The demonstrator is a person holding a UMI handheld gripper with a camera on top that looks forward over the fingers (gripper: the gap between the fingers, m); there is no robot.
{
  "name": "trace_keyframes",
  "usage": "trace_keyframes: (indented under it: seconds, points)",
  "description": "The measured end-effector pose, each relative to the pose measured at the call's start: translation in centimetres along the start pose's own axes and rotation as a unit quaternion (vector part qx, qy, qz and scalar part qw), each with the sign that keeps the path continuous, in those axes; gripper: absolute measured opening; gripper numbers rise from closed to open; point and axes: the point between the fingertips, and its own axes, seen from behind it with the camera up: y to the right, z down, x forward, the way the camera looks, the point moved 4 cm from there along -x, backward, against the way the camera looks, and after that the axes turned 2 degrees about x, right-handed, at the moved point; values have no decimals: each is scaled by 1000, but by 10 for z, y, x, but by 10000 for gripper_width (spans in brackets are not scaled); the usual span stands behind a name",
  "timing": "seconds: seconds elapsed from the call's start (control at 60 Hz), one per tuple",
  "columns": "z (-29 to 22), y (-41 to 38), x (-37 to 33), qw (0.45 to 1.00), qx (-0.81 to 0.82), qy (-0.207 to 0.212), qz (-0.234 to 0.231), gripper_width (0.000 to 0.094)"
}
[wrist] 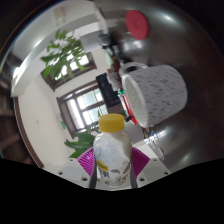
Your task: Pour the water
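Observation:
My gripper (112, 168) is shut on a small white bottle (111, 160) with a printed label and a yellow cap (112, 123); both magenta pads (87, 161) press its sides. The whole view is tilted. Just beyond the bottle's cap, up and to the right, stands a white speckled cup (154, 92) with its open mouth turned toward the bottle. The cup appears to rest on a shiny metal surface (120, 45).
A potted green plant (62, 55) shows to the left of the cup, with more leaves (78, 145) close beside the bottle. A window with dark frames (88, 100) lies behind. A red round object (136, 22) sits beyond the cup.

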Motion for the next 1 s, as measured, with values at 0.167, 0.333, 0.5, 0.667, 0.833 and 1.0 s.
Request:
trace_keyframes:
  seconds: [0.167, 0.333, 0.5, 0.667, 0.833, 1.0]
  points:
    - [21, -35, -5, 974, -224, -40, 9, 470]
    - [0, -84, -3, 852, -520, -33, 45, 479]
    - [-61, -124, -6, 669, -730, 40, 132, 477]
    - [-133, -133, -17, 596, -775, 106, 180, 486]
    - [-195, -102, -26, 556, -786, 113, 246, 484]
    - [-235, -65, -32, 536, -790, 108, 277, 487]
